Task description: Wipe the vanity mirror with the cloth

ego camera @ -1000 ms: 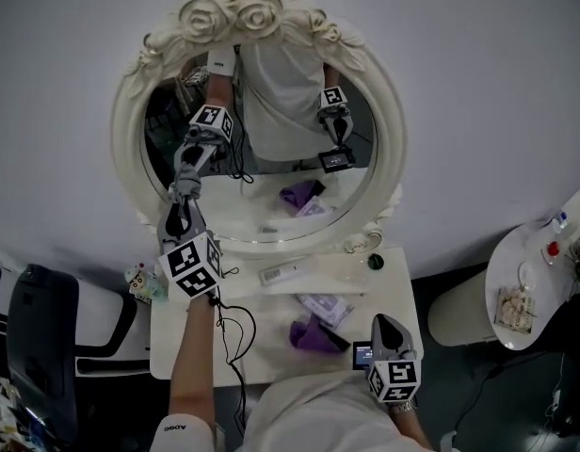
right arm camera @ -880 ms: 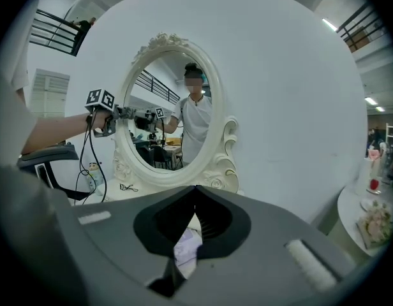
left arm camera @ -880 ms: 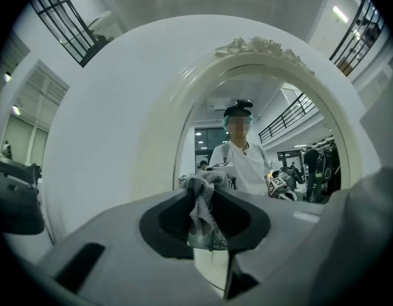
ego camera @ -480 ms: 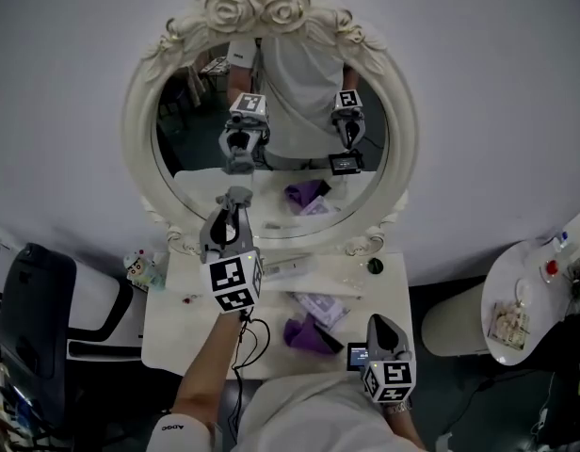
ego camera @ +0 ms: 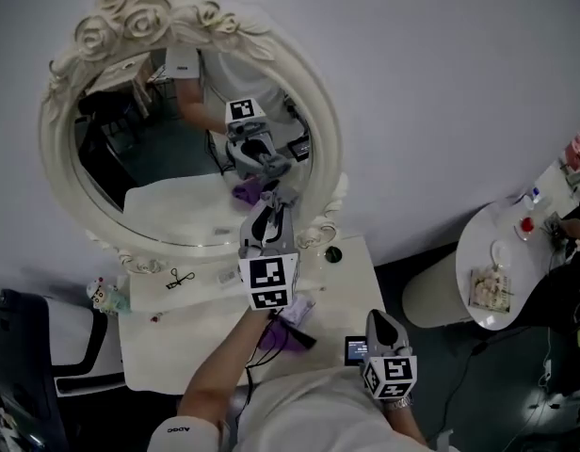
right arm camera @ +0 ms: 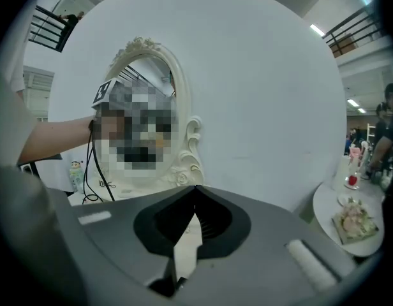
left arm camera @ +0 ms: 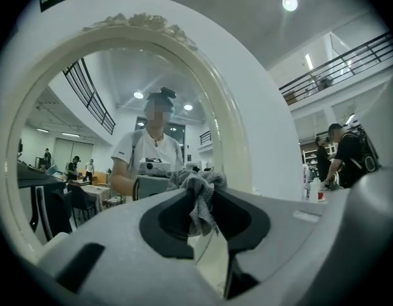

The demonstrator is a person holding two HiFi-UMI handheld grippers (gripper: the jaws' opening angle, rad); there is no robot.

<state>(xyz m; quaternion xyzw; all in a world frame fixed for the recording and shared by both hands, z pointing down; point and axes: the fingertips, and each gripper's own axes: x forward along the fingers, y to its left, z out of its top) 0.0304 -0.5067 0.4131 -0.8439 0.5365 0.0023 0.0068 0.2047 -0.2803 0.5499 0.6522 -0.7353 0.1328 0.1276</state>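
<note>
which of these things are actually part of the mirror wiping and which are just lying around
In the job:
vanity mirror
grey cloth, pinched in the left gripper, held up at the mirror's lower right

Just lying about:
purple item on the vanity top
small black tool
small figurine
round side table
right gripper, shut and empty

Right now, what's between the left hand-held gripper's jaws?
A grey cloth, clamped in the left hand-held gripper at the mirror. The glass right behind it is covered.
</note>
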